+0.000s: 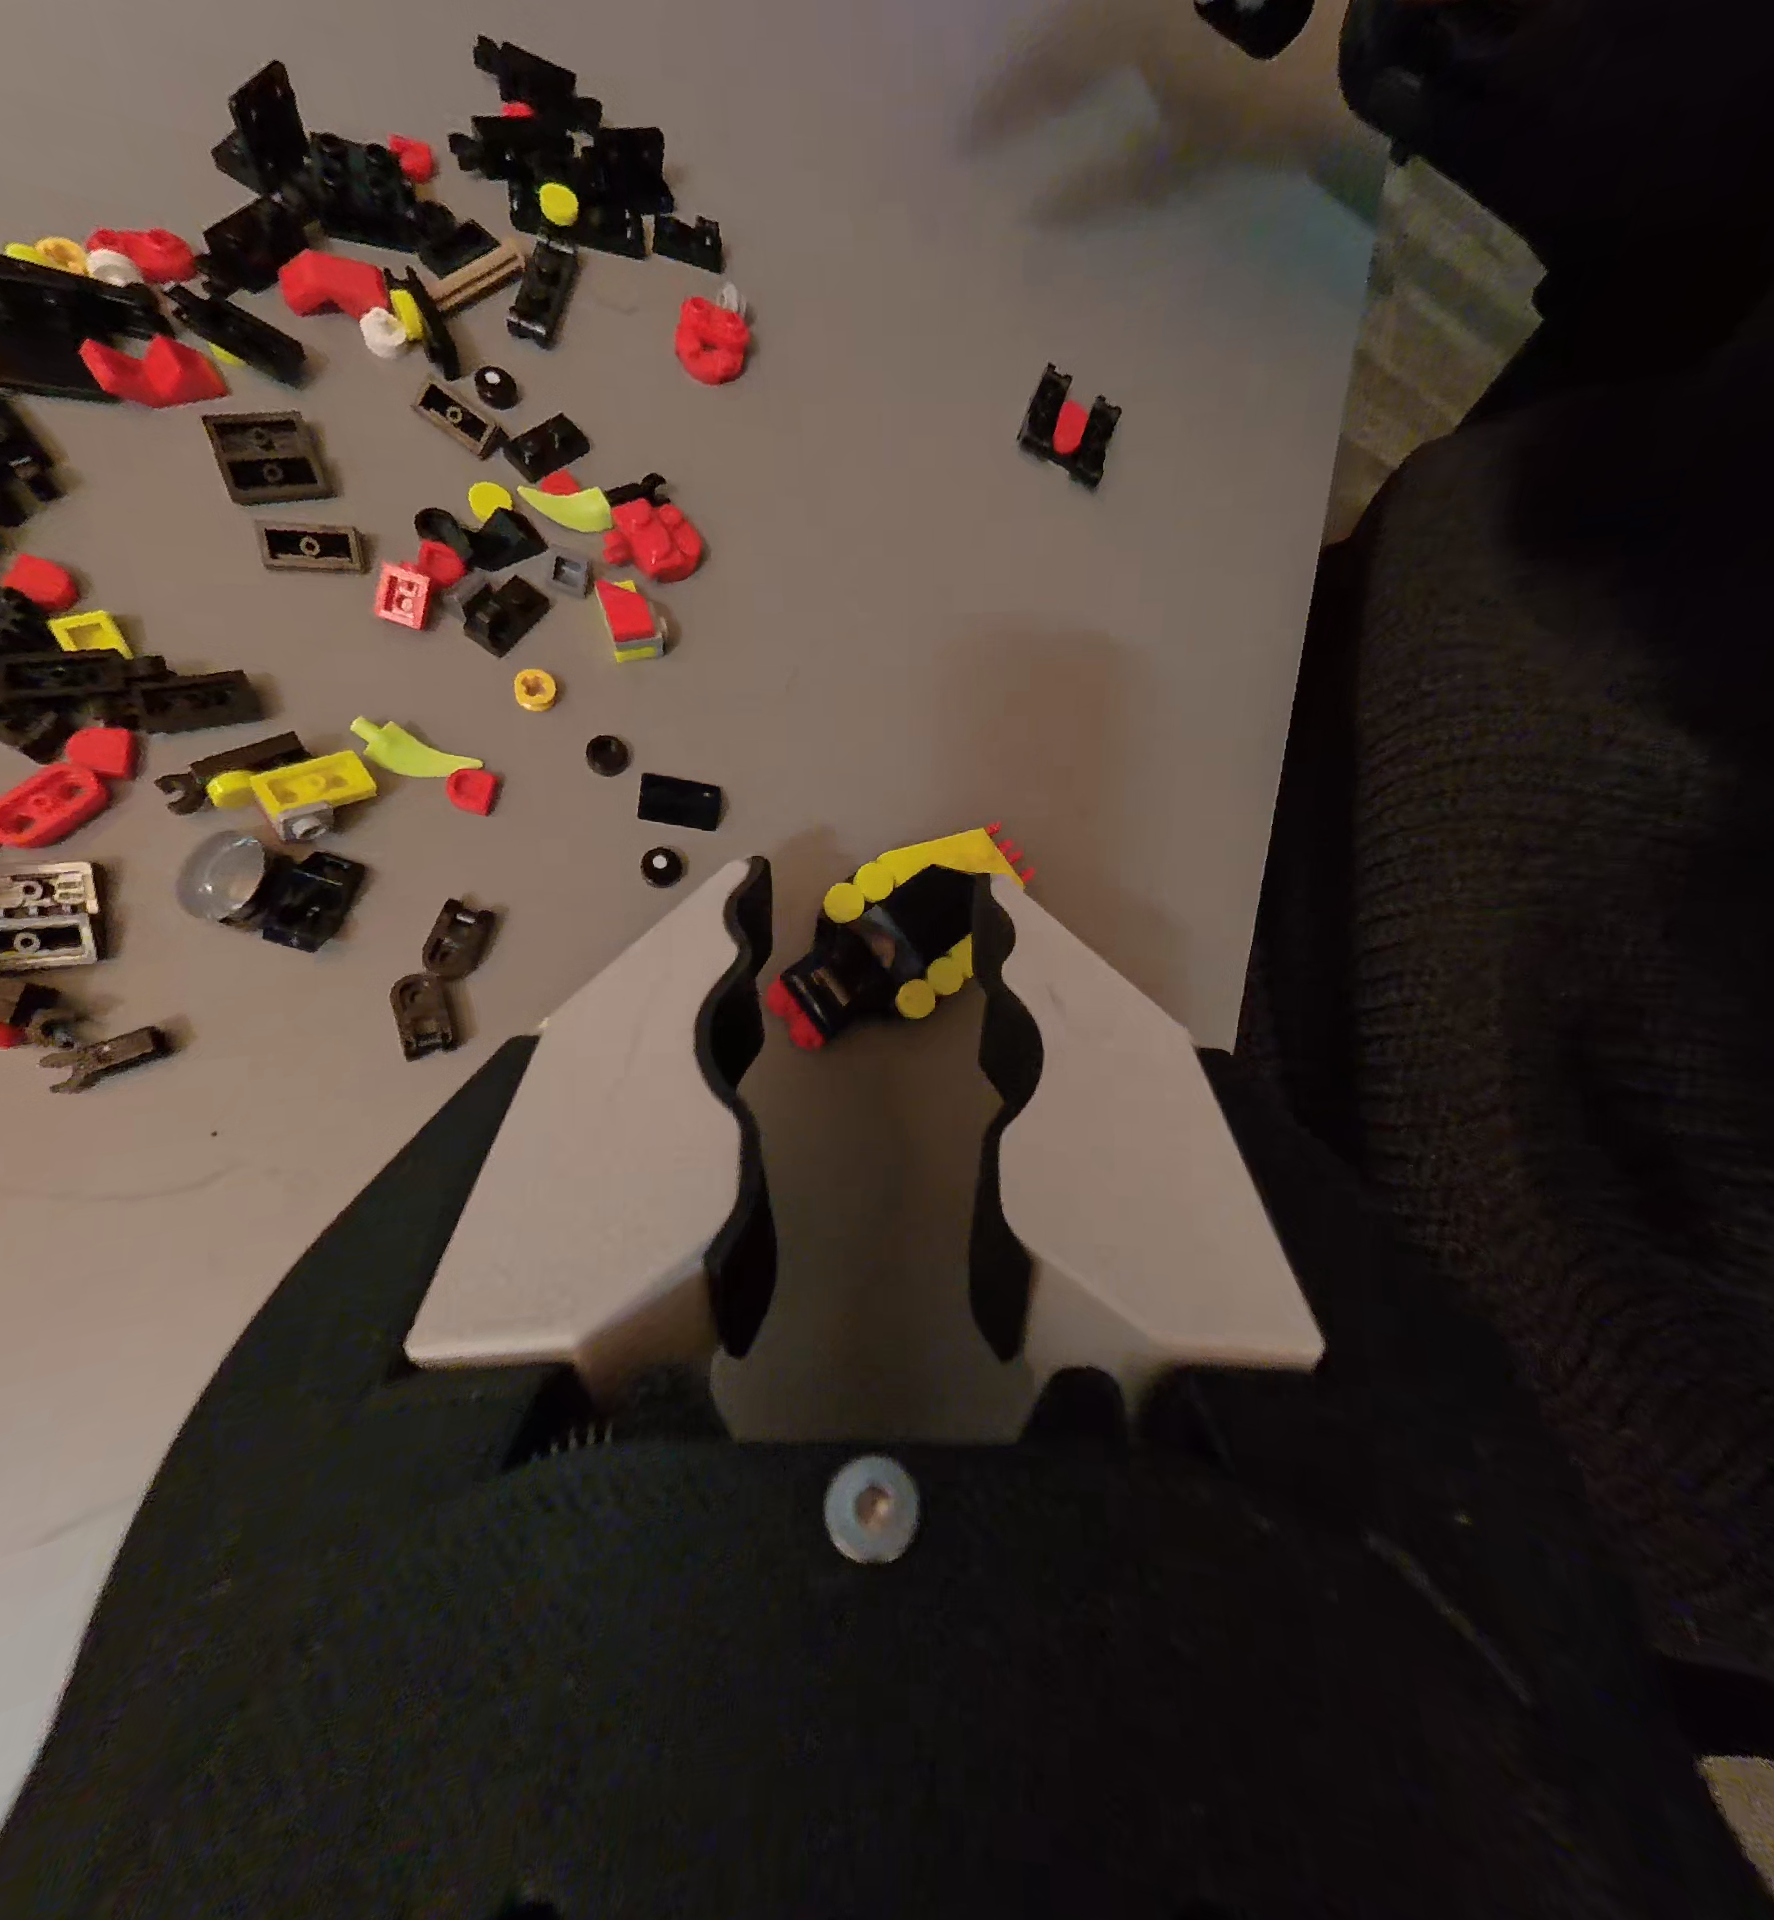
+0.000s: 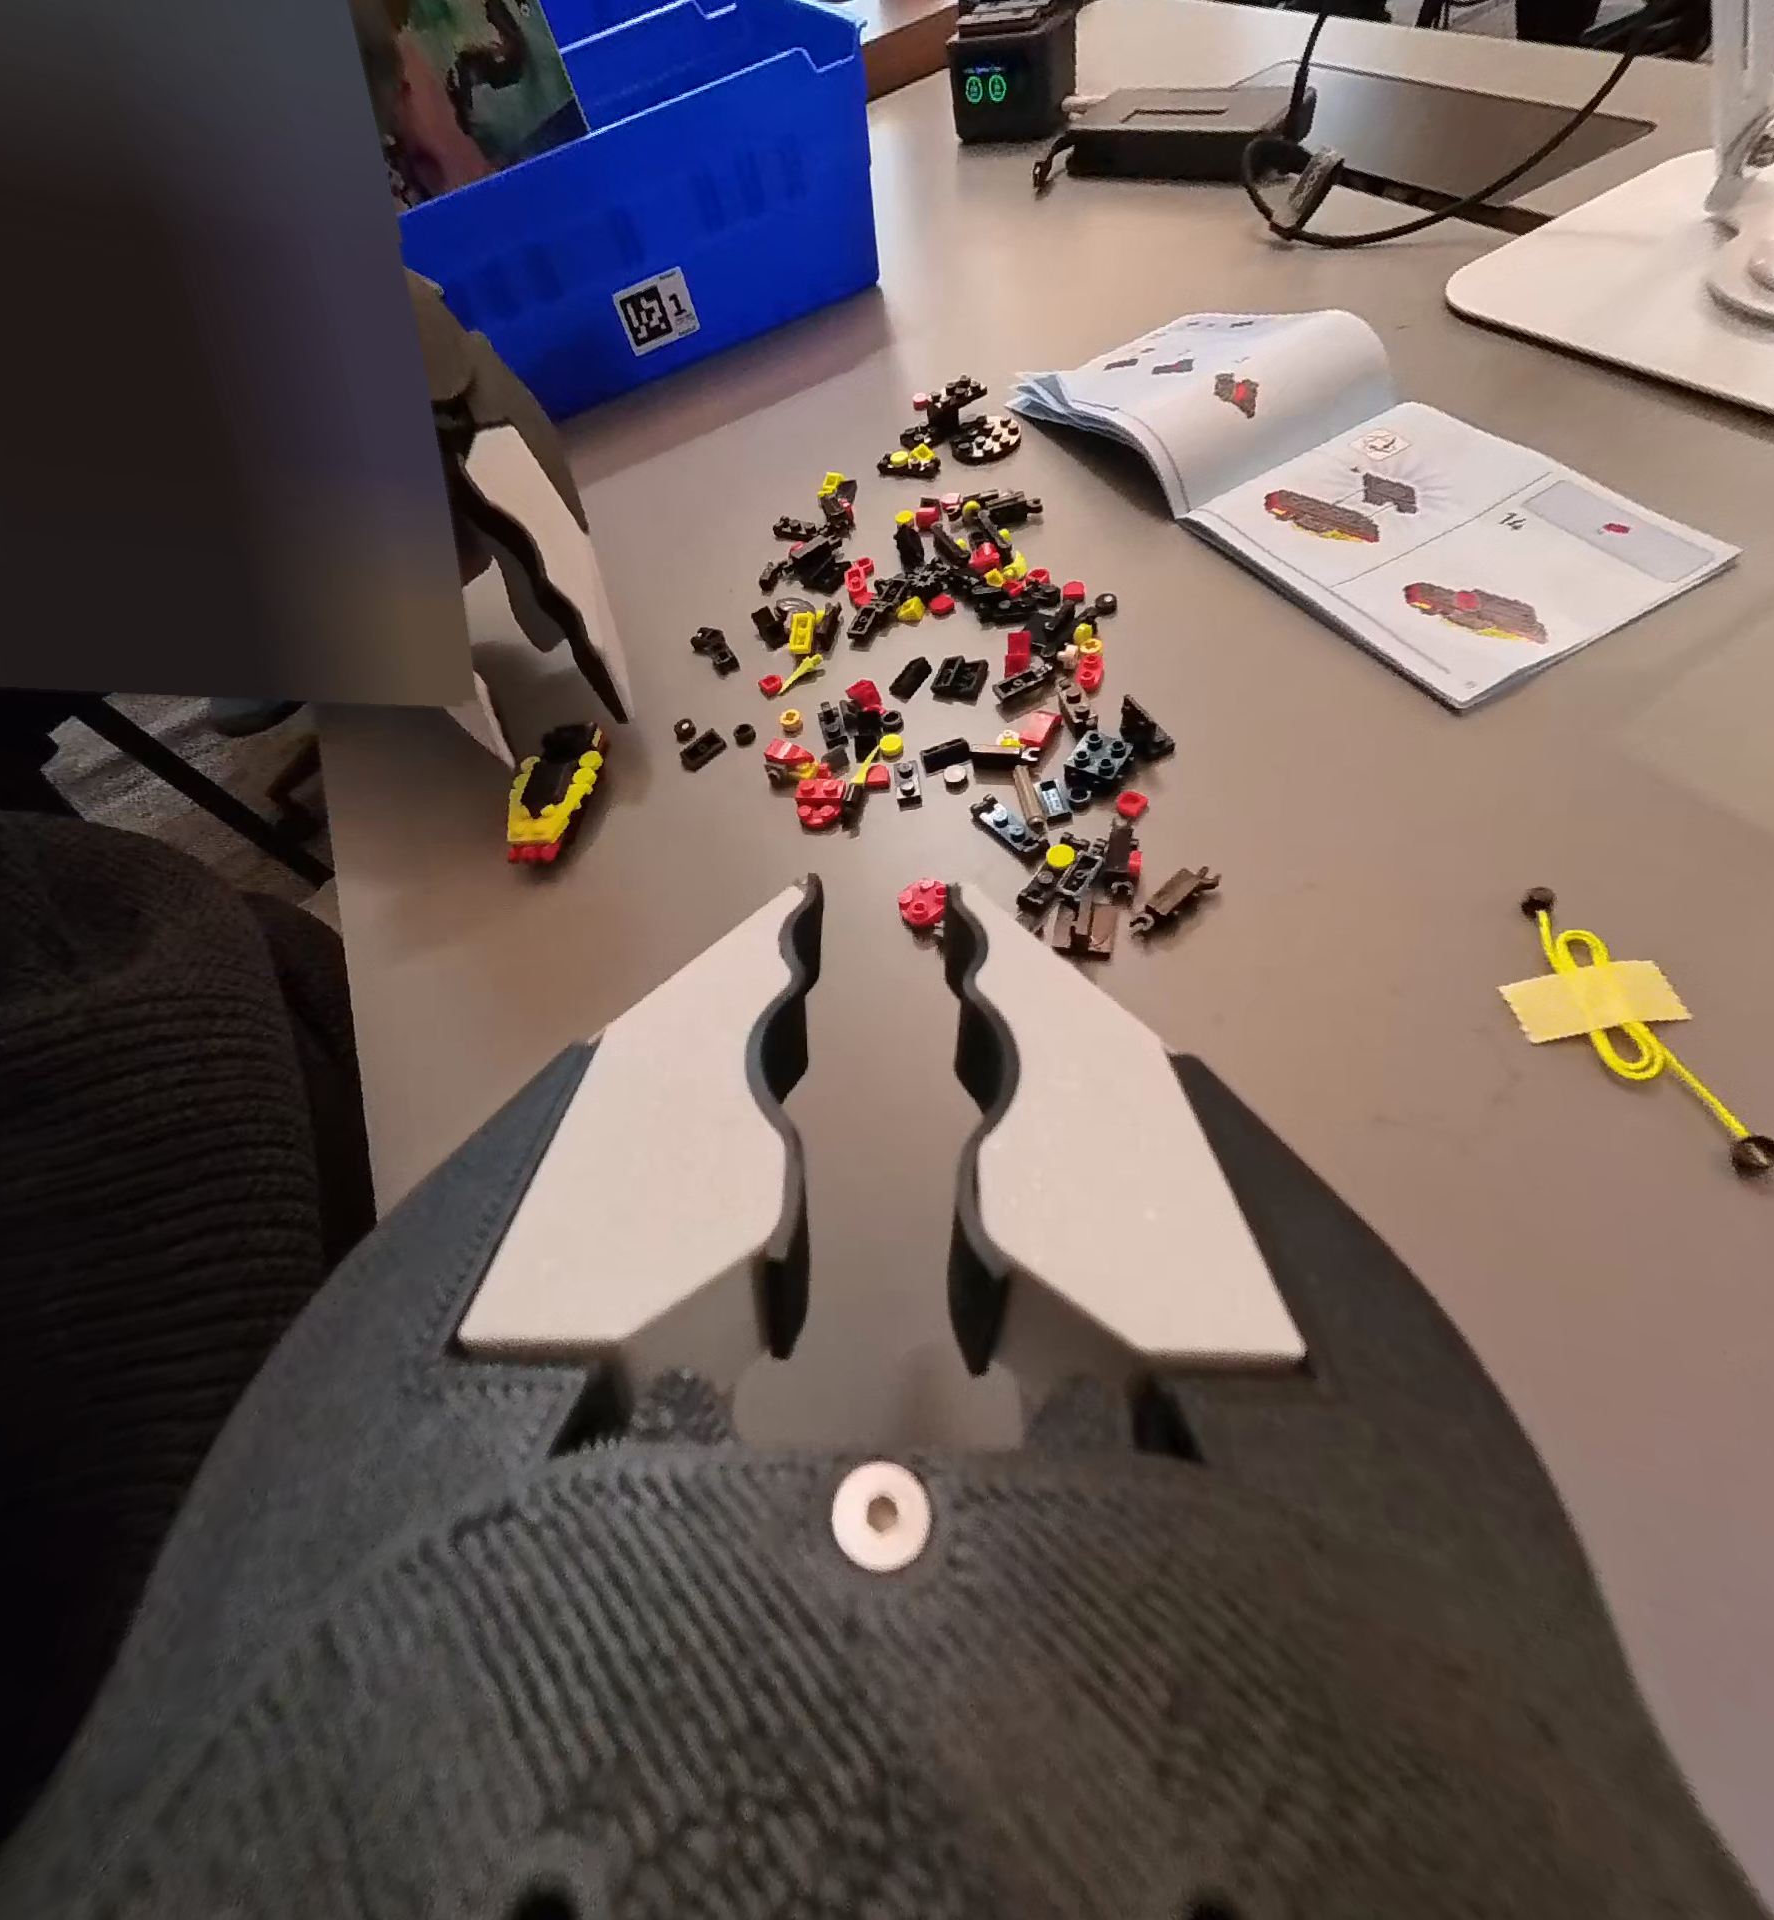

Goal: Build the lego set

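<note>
Your left gripper (image 1: 867,925) fingers are spread around a small black-and-yellow brick boat (image 1: 893,940) on the table (image 1: 966,623), not gripping it. Your right gripper (image 2: 883,914) is empty, fingers parted beside a red round brick (image 2: 922,902).

The left gripper (image 1: 867,914) is held low over the table with its grey, black-padded fingers (image 1: 748,935) spread apart, gripping nothing. The right gripper (image 2: 883,914) is likewise parted and empty.

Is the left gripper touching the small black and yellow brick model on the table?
Apart: the right wrist view shows the model lying on the table, clear of the left gripper's fingers.
</note>
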### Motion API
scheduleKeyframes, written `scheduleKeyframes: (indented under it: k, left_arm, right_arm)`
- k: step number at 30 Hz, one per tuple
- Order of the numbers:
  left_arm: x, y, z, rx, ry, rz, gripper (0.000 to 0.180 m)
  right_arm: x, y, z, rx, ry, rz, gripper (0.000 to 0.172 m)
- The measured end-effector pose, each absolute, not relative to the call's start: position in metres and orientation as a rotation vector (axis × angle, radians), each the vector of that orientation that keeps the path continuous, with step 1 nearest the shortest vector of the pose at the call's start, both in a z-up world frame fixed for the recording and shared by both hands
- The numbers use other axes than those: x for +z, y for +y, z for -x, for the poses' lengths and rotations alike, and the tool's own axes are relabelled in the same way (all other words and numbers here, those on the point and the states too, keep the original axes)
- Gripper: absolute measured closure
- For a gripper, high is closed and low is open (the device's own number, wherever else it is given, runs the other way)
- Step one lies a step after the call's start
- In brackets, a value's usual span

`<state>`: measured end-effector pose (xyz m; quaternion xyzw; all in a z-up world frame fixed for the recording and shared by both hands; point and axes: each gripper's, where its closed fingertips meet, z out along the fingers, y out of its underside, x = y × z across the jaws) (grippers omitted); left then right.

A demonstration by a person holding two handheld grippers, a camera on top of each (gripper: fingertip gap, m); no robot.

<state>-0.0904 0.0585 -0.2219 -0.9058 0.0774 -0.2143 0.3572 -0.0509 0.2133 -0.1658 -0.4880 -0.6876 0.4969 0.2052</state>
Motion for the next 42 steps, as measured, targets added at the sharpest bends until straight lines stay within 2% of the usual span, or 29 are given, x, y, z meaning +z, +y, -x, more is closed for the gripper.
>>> scheduleKeyframes:
  k: [12,17,25,29,30,31,32,34,37,39,42]
  left_arm:
    - [-0.22,0.062,0.094,-0.507,0.221,2.325,0.147]
    - [-0.225,0.051,0.117,-0.317,0.254,2.38,0.153]
    - [-0.227,0.045,0.112,-0.376,0.282,2.404,0.153]
    - [-0.224,0.043,0.108,-0.41,0.281,2.397,0.147]
    - [-0.222,0.044,0.113,-0.358,0.28,2.394,0.136]
    - [-0.218,0.046,0.122,-0.255,0.285,2.389,0.111]
    - [-0.21,0.045,0.132,-0.148,0.3,2.369,0.103]
    - [-0.189,0.041,0.145,-0.025,0.298,2.288,0.102]
    - [-0.177,0.037,0.141,-0.144,0.267,2.202,0.105]
    - [-0.189,0.036,0.134,-0.226,0.282,2.24,0.113]
    - [-0.213,0.036,0.125,-0.233,0.347,2.345,0.109]
  right_arm:
    - [-0.172,0.215,0.051,1.372,-1.927,1.387,0.15]
    - [-0.172,0.216,0.05,1.377,-1.922,1.392,0.15]
    - [-0.172,0.219,0.051,1.392,-1.907,1.413,0.15]
    - [-0.172,0.22,0.051,1.4,-1.903,1.423,0.15]
    - [-0.172,0.22,0.051,1.401,-1.902,1.424,0.15]
    - [-0.172,0.22,0.051,1.401,-1.901,1.424,0.15]
    - [-0.171,0.221,0.051,1.401,-1.898,1.424,0.15]
    - [-0.171,0.221,0.051,1.402,-1.895,1.425,0.15]
    - [-0.172,0.221,0.052,1.409,-1.894,1.435,0.15]
    - [-0.173,0.221,0.052,1.412,-1.895,1.439,0.15]
    - [-0.172,0.221,0.052,1.41,-1.893,1.438,0.15]
